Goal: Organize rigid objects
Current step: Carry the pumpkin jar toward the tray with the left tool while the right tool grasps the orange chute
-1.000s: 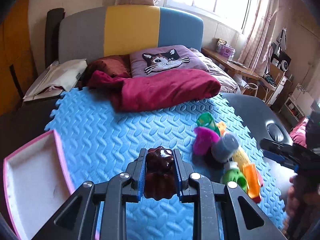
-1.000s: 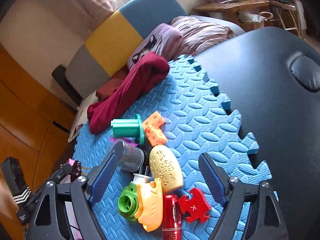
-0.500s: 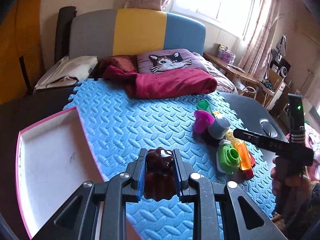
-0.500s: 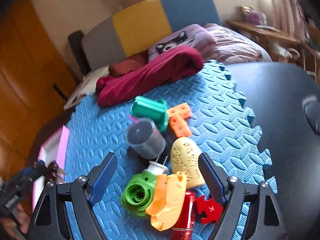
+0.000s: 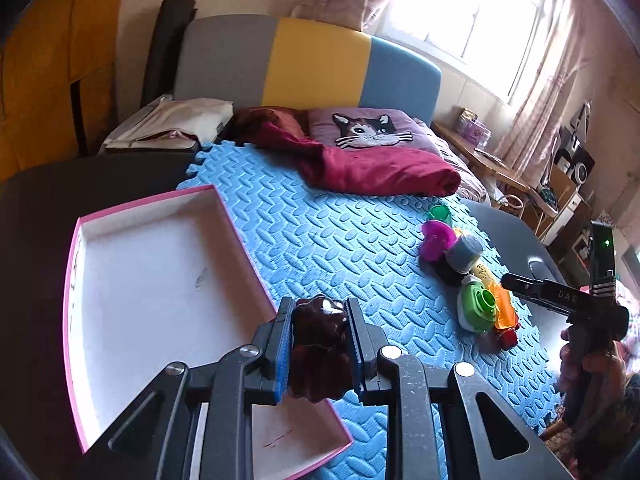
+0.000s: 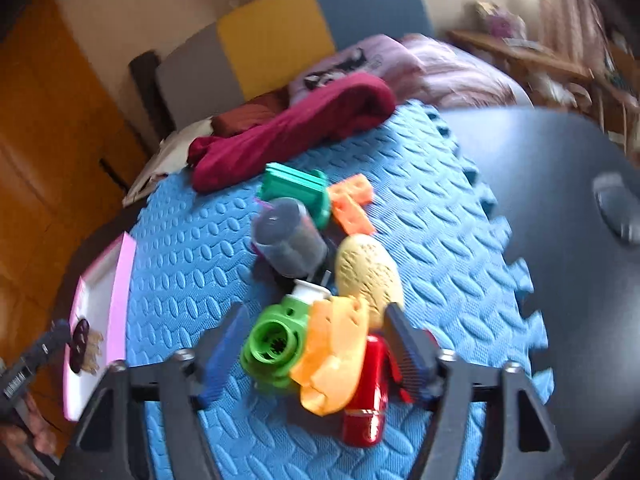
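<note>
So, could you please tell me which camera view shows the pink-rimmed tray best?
The left wrist view: the pink-rimmed tray fills the lower left, its white floor and most of its rim visible, though the left gripper hides part of its near side. The right wrist view shows only a foreshortened sliver at the left edge.

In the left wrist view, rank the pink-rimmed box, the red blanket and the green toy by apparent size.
1. Pink-rimmed box, largest, though it is nearest the camera.
2. Red blanket.
3. Green toy, smallest.
</note>
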Demonstrator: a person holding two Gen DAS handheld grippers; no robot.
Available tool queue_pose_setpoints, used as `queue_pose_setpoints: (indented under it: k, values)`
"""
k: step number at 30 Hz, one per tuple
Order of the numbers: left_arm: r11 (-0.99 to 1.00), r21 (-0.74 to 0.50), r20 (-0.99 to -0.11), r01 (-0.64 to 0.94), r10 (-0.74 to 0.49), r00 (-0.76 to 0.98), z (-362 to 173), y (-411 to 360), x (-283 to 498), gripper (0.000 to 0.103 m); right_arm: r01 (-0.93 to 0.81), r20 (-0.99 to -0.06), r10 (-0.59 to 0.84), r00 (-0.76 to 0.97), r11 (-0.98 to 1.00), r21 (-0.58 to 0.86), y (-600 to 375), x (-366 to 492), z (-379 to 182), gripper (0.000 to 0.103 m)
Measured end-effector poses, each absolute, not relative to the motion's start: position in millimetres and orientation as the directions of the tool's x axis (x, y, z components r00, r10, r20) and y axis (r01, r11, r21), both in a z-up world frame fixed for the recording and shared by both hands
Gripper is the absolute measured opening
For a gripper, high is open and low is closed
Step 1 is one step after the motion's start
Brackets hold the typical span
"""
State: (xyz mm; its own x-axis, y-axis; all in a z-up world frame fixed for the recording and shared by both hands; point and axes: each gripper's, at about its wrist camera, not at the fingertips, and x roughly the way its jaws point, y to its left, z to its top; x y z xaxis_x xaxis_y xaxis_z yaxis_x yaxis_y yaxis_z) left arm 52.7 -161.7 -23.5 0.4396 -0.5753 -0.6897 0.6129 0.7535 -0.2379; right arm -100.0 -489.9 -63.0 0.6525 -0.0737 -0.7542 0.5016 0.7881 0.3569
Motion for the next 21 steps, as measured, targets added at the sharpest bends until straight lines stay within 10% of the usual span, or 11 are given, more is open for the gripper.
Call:
queue_pose_setpoints:
  k: [8, 21]
  values:
    - [0.773, -0.265, -0.683, 0.577, -0.572, 0.453, -26, -136, 55, 0.025, 0.488, -0.794, -0.137, 0.593, 0.845, 0.219, -472, -90, -71, 0.029]
    - [0.852, -0.267, -0.713, 0.449, -0.489, 0.503, -36, -83, 83, 0.025, 0.485, -0.833, -0.088, 0.546, 0.844, 0.229, -474, -84, -87, 0.024]
